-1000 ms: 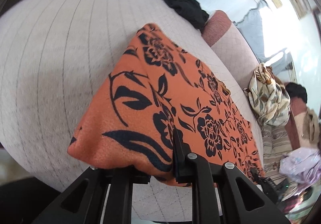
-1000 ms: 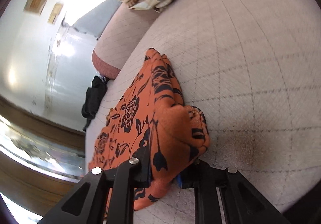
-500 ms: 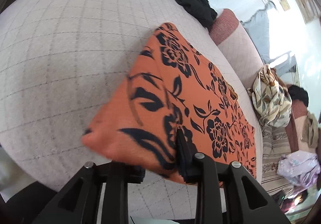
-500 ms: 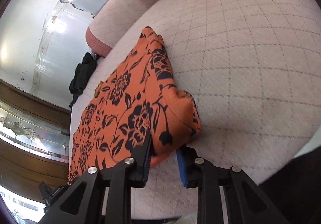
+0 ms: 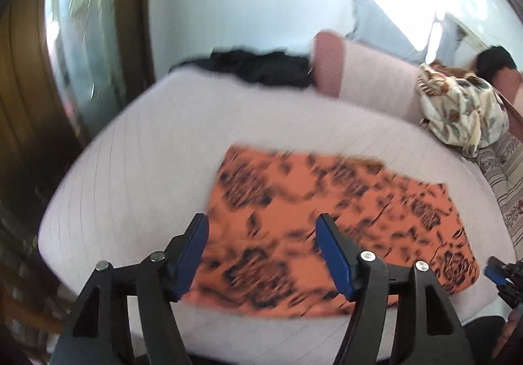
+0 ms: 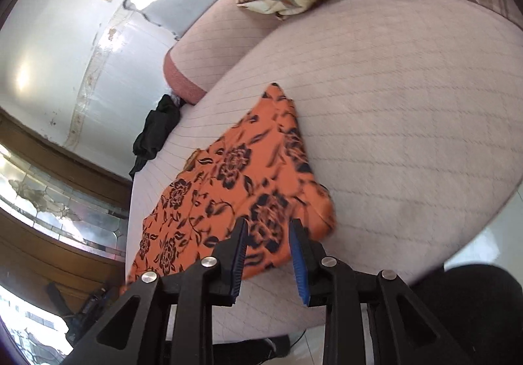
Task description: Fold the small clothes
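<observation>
An orange cloth with a black flower print lies folded flat on the pale quilted cushion. It also shows in the right wrist view. My left gripper is open and empty, raised above the cloth's near edge. My right gripper is open, its jaws apart on either side of the cloth's near corner, not clamping it. The right gripper's tip shows at the edge of the left wrist view.
A black garment lies at the cushion's far edge, also seen in the right wrist view. A cream leaf-print cloth is heaped at the right, against the pink backrest. A wooden door frame stands left.
Both grippers have opened and let go of the orange cloth, which now lies flat. The left gripper has pulled back and up; its view is blurred by motion.
</observation>
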The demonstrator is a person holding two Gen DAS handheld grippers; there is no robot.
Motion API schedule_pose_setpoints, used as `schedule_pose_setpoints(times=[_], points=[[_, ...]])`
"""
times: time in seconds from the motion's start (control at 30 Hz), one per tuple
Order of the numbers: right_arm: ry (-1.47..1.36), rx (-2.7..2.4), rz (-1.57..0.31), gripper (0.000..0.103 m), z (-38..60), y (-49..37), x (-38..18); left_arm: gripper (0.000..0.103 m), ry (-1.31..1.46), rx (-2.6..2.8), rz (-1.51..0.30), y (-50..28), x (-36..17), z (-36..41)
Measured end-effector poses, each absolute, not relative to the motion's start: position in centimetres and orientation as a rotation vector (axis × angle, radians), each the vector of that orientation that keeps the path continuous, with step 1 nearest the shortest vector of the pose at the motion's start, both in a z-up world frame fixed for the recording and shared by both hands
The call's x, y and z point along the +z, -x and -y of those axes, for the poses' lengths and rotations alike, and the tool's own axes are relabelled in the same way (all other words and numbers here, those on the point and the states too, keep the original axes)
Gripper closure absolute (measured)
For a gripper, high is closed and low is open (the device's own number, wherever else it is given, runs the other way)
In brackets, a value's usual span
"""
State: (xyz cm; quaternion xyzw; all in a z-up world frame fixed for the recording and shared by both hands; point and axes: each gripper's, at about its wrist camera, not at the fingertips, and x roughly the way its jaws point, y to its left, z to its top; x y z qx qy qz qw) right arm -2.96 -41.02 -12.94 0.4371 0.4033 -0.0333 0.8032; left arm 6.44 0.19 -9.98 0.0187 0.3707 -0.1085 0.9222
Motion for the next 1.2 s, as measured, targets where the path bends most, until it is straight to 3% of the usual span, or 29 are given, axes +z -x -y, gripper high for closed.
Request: schedule_pose_setpoints(times=[0.13, 0.33, 0.5, 0.63, 0.83, 1.2], points=[[-0.894, -0.045, -0.896, 0.074, 39.5, -0.2, -14.3, 0.019, -0.107, -0.279, -0.740, -6.2, -9.8, 4.2], [-0.915, -0.022, -0.922, 0.075, 39.3, -1.4, -18.7, 0.018, -0.169, -0.249, -0.913, -8.6, -15.2, 7.3], [-0.877, 0.017, -0.924, 0.075, 39.2, -1.9, -18.7, 0.017, -0.174, -0.144, -1.110, -10.2, -21.6, 6.9], [-0.872, 0.023, -0.921, 0.075, 39.3, -1.9, -18.7, 0.014, -0.213, -0.138, -1.067, -9.9, -21.5, 7.3], [-0.872, 0.016, -0.919, 0.075, 39.1, -2.1, -18.8, 0.000, -0.236, -0.146, -1.106, -10.8, -22.2, 7.4], [-0.863, 0.017, -0.904, 0.075, 38.9, -2.0, -18.8, 0.000, -0.238, -0.179, -1.108, -10.9, -22.4, 7.1]])
